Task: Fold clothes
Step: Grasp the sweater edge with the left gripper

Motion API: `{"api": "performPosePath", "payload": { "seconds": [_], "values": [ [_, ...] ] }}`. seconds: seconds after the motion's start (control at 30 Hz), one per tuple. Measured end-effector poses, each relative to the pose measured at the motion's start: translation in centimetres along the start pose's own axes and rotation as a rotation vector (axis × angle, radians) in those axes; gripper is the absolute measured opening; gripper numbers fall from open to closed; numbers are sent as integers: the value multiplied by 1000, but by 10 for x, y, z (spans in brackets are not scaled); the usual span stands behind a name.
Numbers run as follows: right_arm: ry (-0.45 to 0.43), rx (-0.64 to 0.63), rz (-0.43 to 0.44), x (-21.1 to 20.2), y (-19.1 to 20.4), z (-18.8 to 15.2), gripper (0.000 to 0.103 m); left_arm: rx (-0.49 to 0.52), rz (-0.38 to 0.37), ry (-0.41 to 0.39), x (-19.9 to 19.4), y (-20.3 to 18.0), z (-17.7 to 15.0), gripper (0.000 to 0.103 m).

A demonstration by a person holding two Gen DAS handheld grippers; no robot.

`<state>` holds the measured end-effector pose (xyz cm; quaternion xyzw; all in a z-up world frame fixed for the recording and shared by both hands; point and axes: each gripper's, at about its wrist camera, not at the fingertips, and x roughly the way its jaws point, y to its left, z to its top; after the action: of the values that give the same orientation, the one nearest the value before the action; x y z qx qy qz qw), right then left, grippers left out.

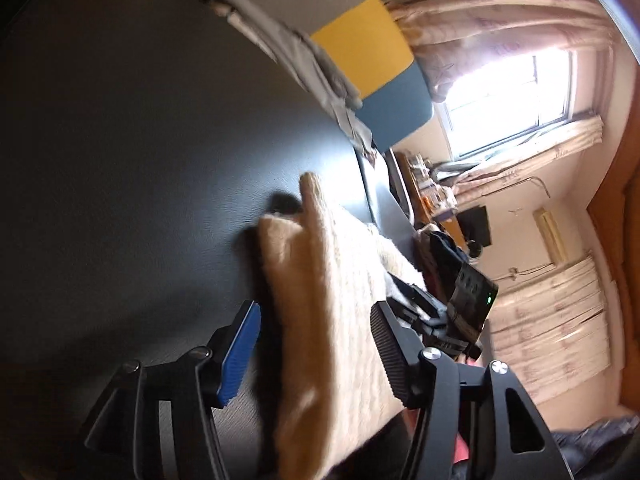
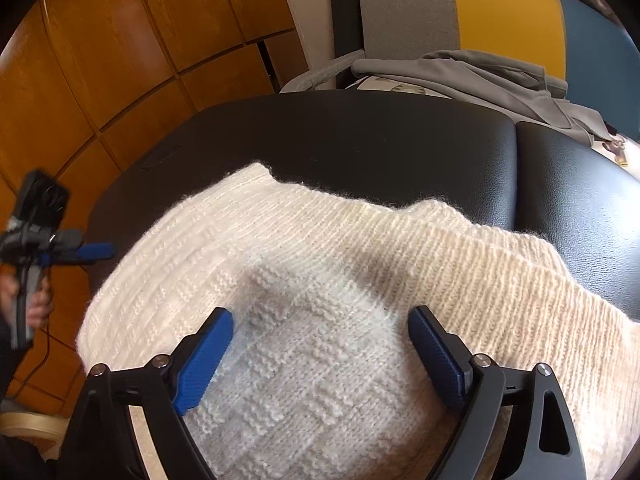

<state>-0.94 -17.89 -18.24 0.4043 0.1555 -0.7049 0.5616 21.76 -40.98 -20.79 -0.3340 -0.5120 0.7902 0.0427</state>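
On the black padded table (image 2: 360,136), item one: a cream knitted sweater (image 2: 328,264), spread across the near half, ribbed bands toward the far edge, a basket-weave panel nearest me, its hem running past the table's near rim. Item two: my right gripper (image 2: 320,344), poised over that patterned panel, jaws standing wide, blue pads (image 2: 204,360) apart with only knit showing below them and nothing pinched. Item three: my left gripper (image 1: 312,352), seen from its own camera tilted hard over, jaws also wide; a raised fold of the sweater (image 1: 320,300) runs up between the pads, and neither pad visibly presses on it. From the right camera the same gripper (image 2: 96,250) sits at the sweater's left edge, held by my hand (image 2: 36,304). Item four: a grey garment (image 2: 500,76), crumpled, lying beyond the table's far edge. Item five: a chair back (image 2: 504,12) in grey, yellow and blue panels, behind that garment. Item six: wooden panelling (image 2: 120,60) to the left. Item seven: a bright window (image 1: 516,100) with curtains, seen in the left view.
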Motion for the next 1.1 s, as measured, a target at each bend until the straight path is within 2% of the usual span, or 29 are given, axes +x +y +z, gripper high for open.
{"api": "performPosePath", "payload": {
  "seconds": [0.07, 0.1, 0.3, 0.43, 0.47, 0.53, 0.57, 0.73, 0.83, 0.93, 1.0, 1.1],
  "values": [
    [-2, 0, 3, 1, 0, 0, 91, -62, -33, 60, 18, 6, 13, 66],
    [-3, 0, 4, 2, -1, 1, 91, -78, -16, 87, 23, 10, 18, 68],
    [-9, 4, 21, 3, -2, 2, 93, -49, 28, 154, 40, 3, 24, 68],
    [-11, 6, 31, 4, -2, 2, 94, 7, 59, 162, 49, -7, 24, 68],
    [-12, 6, 31, 4, -2, 2, 94, 17, 68, 155, 52, -9, 25, 65],
    [-13, 5, 29, 4, 0, 2, 94, 27, 89, 153, 59, -12, 24, 48],
    [-13, 6, 29, 4, 0, 1, 95, 25, 103, 157, 64, -12, 23, 27],
    [-6, 29, 26, -5, 3, 3, 95, -6, 129, 86, 60, -16, 24, 17],
    [-73, 45, 29, -40, 1, 3, 95, 6, 154, 56, 51, -19, 25, 16],
    [-102, 59, 72, -80, -15, -6, 95, 22, 178, 45, 43, -19, 25, 16],
    [-80, 53, 65, -100, -29, -15, 95, 18, 187, 42, 41, -17, 27, 16],
    [-17, 23, -9, -118, -47, -27, 95, 12, 203, 40, 38, -16, 28, 16]
  ]
}}
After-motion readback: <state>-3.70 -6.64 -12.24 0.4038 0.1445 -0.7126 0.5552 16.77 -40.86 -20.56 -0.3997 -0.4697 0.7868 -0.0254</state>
